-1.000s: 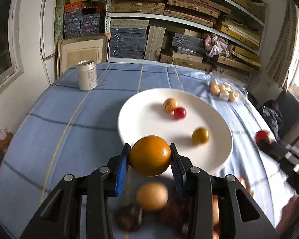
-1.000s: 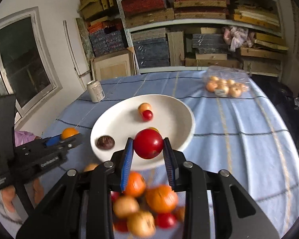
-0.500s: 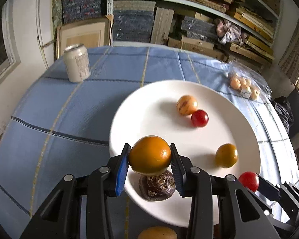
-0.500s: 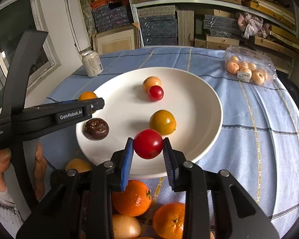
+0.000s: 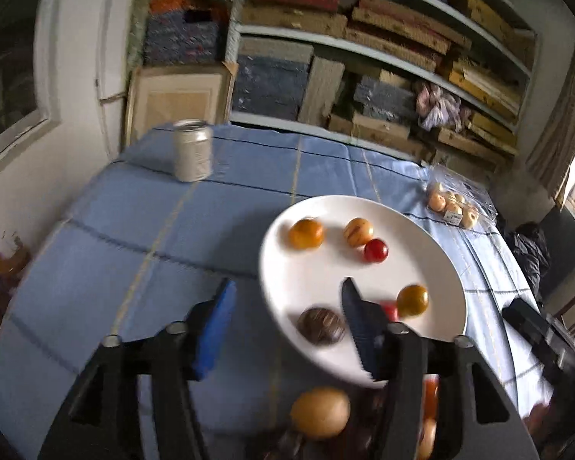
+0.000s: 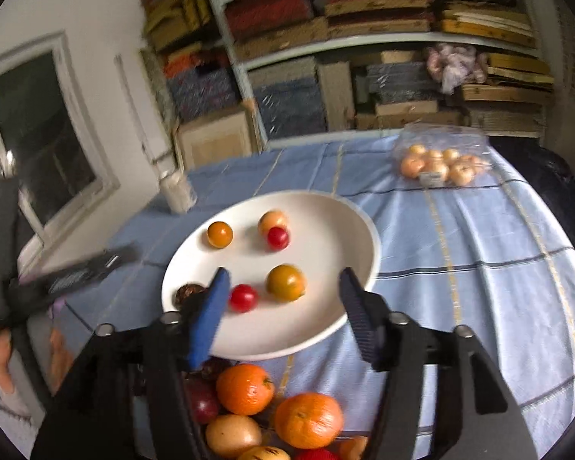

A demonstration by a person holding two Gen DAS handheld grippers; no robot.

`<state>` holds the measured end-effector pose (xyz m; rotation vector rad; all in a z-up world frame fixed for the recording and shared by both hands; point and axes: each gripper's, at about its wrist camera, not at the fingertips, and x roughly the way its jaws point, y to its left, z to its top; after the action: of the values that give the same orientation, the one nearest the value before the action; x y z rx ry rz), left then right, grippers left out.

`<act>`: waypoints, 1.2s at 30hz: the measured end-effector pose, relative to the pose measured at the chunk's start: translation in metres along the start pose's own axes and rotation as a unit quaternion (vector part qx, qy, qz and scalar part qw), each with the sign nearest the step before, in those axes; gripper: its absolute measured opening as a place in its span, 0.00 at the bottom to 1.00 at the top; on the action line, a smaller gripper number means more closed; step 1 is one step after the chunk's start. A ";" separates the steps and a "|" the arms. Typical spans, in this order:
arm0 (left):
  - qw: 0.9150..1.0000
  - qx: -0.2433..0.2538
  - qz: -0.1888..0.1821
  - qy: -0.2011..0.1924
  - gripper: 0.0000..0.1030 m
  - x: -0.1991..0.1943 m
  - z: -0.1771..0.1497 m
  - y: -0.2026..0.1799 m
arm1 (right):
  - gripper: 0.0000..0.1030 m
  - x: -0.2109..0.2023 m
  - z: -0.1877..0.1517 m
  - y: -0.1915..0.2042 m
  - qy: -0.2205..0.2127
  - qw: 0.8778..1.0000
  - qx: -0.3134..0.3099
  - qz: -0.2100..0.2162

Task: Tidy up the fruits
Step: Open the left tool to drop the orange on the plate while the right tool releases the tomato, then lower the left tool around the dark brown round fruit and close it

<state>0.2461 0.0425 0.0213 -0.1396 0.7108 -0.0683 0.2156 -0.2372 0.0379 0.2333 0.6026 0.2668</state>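
A white plate (image 5: 433,237) on the blue tablecloth holds several fruits. The orange fruit (image 5: 306,234) lies free at its far left edge. My left gripper (image 5: 287,306) hangs above the plate's near left rim, its jaws opening, with nothing between the pads. In the right wrist view the red tomato (image 6: 243,298) rests on the plate (image 6: 326,230) just beside my blue left finger (image 6: 211,306). My right gripper (image 6: 283,283) is over the plate's front part, jaws opening, pads pressing on nothing. A yellow-green fruit (image 6: 286,283) lies on the plate below it.
A pile of loose fruit (image 6: 244,388) lies on the cloth in front of the plate. A drink can (image 5: 192,150) stands far left, a clear bag of small fruit (image 6: 437,165) far right. Shelves of stacked boxes fill the wall behind. The left gripper's body (image 6: 69,276) reaches in at the left.
Both grippers opened and let go: the orange fruit now lies on the plate's far left, the red tomato on its front part. Both hands pulled back a little.
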 end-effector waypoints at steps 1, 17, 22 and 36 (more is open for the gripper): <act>1.000 0.000 0.012 -0.003 0.58 -0.009 -0.012 0.006 | 0.59 -0.005 -0.001 -0.006 -0.003 1.000 0.012 0.001; 0.998 0.044 0.014 0.034 0.58 -0.025 -0.098 0.022 | 0.76 -0.092 -0.092 -0.054 -0.006 0.997 0.079 -0.017; 0.998 0.051 0.013 0.046 0.59 -0.019 -0.102 0.018 | 0.78 -0.089 -0.094 -0.048 0.004 0.998 0.061 -0.022; 0.993 0.099 0.035 0.060 0.68 0.000 -0.107 -0.001 | 0.82 -0.079 -0.095 -0.038 0.020 0.999 0.036 -0.029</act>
<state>0.1760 0.0305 -0.0586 0.0806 0.8231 -0.0803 0.1040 -0.2850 -0.0077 0.2810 0.6587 0.1949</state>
